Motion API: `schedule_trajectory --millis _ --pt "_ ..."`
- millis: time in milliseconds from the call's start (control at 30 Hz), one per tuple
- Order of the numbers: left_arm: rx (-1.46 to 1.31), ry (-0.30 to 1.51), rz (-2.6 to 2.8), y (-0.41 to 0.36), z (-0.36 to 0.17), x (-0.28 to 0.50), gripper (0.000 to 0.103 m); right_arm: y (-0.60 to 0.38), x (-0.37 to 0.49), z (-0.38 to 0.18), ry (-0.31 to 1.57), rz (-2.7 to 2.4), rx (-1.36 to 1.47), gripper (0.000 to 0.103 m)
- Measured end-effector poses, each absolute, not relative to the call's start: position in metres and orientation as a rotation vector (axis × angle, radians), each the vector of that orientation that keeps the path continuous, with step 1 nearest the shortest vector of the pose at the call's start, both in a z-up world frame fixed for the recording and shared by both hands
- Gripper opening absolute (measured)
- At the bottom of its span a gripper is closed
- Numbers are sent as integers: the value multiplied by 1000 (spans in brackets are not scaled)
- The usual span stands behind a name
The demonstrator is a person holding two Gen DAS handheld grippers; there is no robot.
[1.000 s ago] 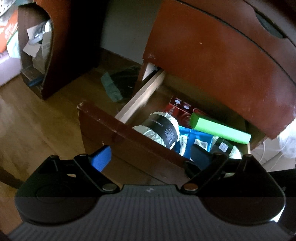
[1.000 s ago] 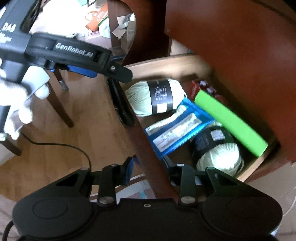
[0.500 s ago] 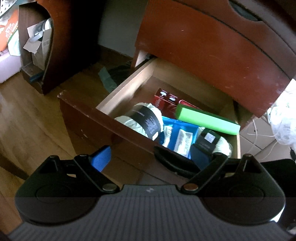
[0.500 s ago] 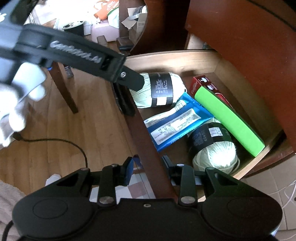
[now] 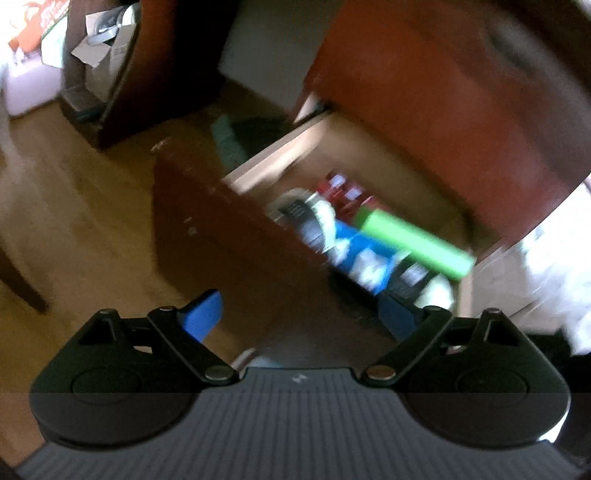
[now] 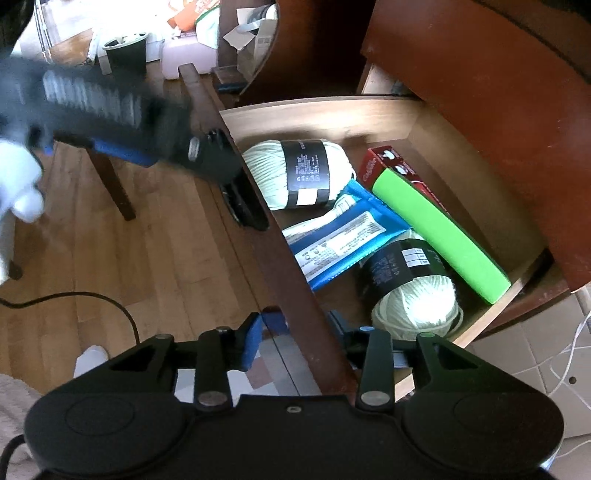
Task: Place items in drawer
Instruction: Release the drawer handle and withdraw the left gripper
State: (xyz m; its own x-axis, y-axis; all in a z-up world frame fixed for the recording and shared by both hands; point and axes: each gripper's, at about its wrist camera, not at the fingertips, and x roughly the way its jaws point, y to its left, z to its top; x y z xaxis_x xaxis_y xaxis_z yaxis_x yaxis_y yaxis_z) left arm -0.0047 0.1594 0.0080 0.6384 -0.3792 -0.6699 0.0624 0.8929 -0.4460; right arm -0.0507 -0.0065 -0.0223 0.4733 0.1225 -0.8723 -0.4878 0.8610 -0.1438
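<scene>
While the right gripper (image 6: 295, 334) straddles the dark reddish-brown wooden drawer front (image 6: 280, 266), its blue-padded fingers (image 6: 251, 343) sit 1 on either side of the panel, apparently clamped on it, though actual contact is hard to confirm. Empty and spread wide, the left gripper (image 5: 299, 314) hovers just in front of that same panel in a motion-blurred view. Inside the open pale-wood drawer (image 6: 321, 114) lie 2 cream yarn balls with black labels (image 6: 295, 173), a blue plastic packet (image 6: 343, 240), a bright green rectangular block (image 6: 439, 236) and a red printed box (image 6: 388, 158) under it. Loading looks finished; I judge that only pushing the drawer shut remains. Around it are a light wooden plank floor (image 6: 155, 266), a black cable (image 6: 92, 299) and cluttered dark shelving (image 6: 251, 33) behind
</scene>
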Motion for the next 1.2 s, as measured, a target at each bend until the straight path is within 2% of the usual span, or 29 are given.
schedule_trajectory --millis 233,567,767,1033,1100,1200 --pt "-388 877 -196 140 4 6 93 -23 -35 -7 1005 377 -405 47" --pt "-190 883 -188 96 7 3 95 -53 -23 10 989 381 -427 48" --pt "-183 852 -186 94 5 -1 96 -66 -20 17 970 387 -447 48" --pt "-220 847 -201 102 1 1 102 -68 -20 15 945 375 -522 51" --pt "-214 843 -184 101 3 0 102 -67 -23 10 930 377 -531 54" --pt "-332 925 -224 105 3 -1 102 -64 -33 4 911 370 -561 67"
